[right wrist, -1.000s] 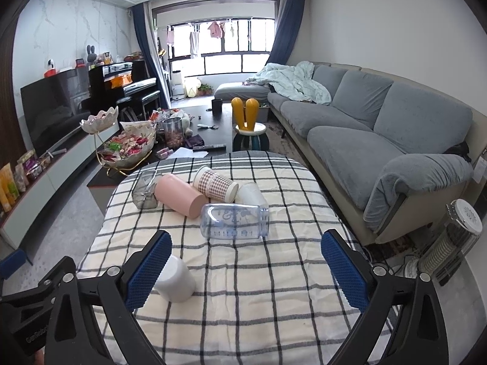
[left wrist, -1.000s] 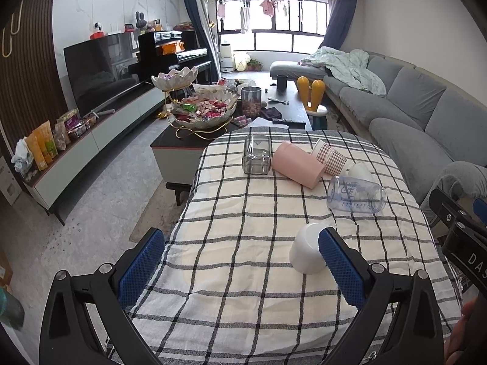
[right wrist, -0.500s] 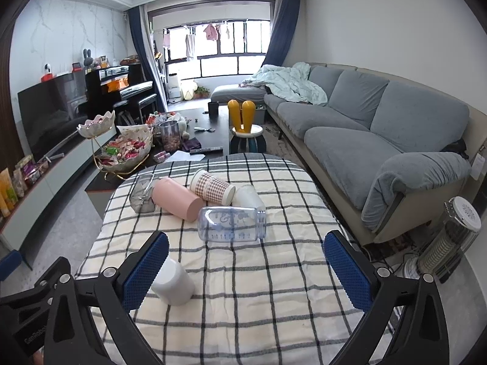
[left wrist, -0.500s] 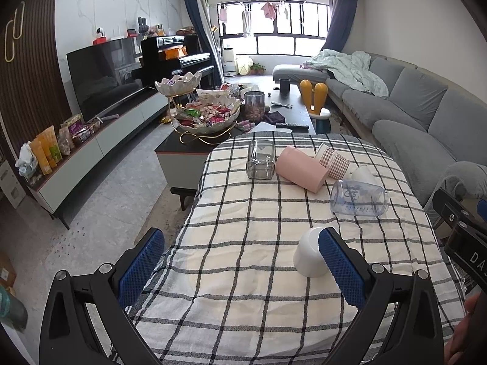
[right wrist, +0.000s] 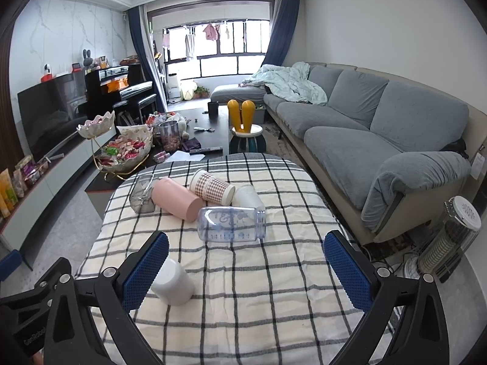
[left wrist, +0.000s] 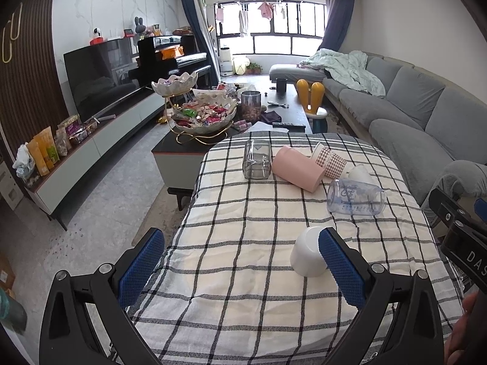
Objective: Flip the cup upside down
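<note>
A white cup (left wrist: pixel 307 257) stands upside down on the checked tablecloth (left wrist: pixel 243 228), just inside my left gripper's right finger; it also shows in the right wrist view (right wrist: pixel 173 283) beside the right gripper's left finger. Farther back lie a clear bottle (left wrist: pixel 356 197) (right wrist: pixel 231 223), a pink cup (left wrist: pixel 296 172) (right wrist: pixel 176 197), a checked paper cup (left wrist: pixel 330 159) (right wrist: pixel 213 187) and a small white cup (left wrist: pixel 360 175) (right wrist: pixel 248 197), all on their sides. A clear grey glass (left wrist: pixel 256 163) (right wrist: pixel 142 196) stands at the back left. My left gripper (left wrist: pixel 242 266) and right gripper (right wrist: pixel 246 269) are open, empty, above the near table end.
A coffee table with a snack bowl stand (left wrist: pixel 201 112), jar (left wrist: pixel 251 105) and remote sits behind the table. A grey sofa (right wrist: pixel 380 140) runs along the right. A heater (right wrist: pixel 447 240) stands on the floor at right. A TV cabinet (left wrist: pixel 91 140) lines the left wall.
Both grippers have drawn back and risen slightly, so the table looks a little farther away. The cups have not moved.
</note>
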Available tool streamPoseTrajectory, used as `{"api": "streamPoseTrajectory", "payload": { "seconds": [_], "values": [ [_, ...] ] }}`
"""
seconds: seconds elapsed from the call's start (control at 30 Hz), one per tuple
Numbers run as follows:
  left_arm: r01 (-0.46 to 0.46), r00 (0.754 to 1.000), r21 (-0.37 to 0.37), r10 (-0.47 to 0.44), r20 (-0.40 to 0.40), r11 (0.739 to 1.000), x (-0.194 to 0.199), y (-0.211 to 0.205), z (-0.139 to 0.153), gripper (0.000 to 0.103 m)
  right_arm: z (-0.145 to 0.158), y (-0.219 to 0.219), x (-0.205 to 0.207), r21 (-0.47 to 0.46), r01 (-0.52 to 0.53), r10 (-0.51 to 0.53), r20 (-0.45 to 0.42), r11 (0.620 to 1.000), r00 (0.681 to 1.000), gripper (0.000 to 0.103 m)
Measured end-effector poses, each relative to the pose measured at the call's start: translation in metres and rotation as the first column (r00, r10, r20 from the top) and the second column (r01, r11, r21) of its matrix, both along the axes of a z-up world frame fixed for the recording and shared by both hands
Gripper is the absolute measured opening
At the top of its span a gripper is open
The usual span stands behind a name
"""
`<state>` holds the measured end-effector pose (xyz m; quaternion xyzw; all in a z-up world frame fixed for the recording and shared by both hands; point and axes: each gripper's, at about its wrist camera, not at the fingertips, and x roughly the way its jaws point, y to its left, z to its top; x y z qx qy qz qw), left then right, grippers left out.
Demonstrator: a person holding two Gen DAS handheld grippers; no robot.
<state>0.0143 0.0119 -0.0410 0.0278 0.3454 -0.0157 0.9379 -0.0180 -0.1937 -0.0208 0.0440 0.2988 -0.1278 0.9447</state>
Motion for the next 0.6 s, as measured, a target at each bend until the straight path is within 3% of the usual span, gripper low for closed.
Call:
{"api": "streamPoseTrajectory", "payload": {
  "seconds": [0.6],
  "values": [
    [-0.009, 1.0, 0.009, 0.009, -0.007, 1.0, 0.0001, -0.0018, -0.0022, 0.103, -0.0019, -0.0008, -0.0006, 0.002, 0.002, -0.002, -0.007, 1.0, 1.0, 0.102]
  ]
}}
